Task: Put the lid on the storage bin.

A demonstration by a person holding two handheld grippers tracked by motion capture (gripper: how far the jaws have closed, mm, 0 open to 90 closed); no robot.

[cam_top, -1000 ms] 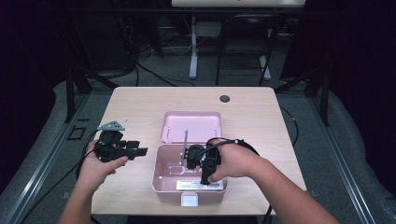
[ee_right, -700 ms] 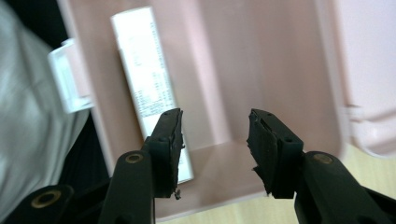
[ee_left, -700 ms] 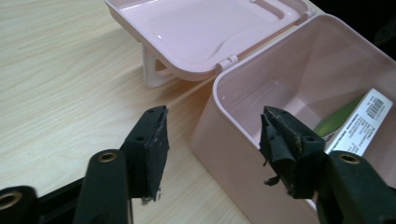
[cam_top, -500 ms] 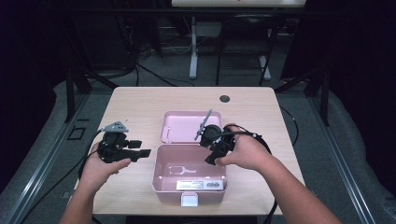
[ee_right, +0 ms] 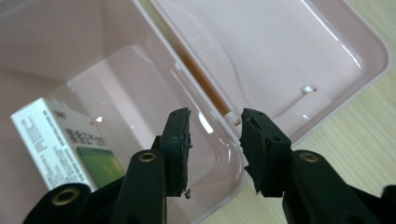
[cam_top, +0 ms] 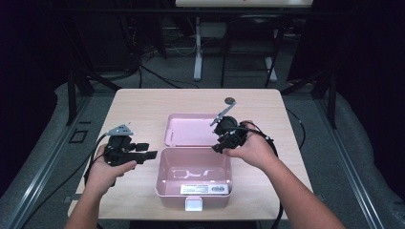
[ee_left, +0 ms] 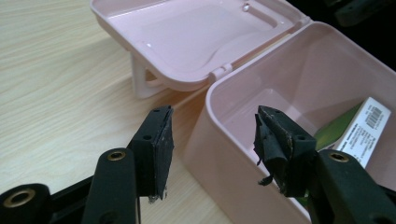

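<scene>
Now my right gripper (ee_right: 212, 140) hangs empty, half-open, over the box's (cam_top: 193, 188) back rim — lid (cam_top: 191, 129) lies flat just beyond.

Pink box (cam_top: 165, 183) open; right gripper (cam_top: 220, 143) above rim.

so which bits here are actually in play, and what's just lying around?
In play:
- pink box, open
- lid, flat behind it
- carton inside the box
- right tool, empty, jaws just narrowed
- left tool, open

Lying about:
- dark disc at the table's far edge
</scene>
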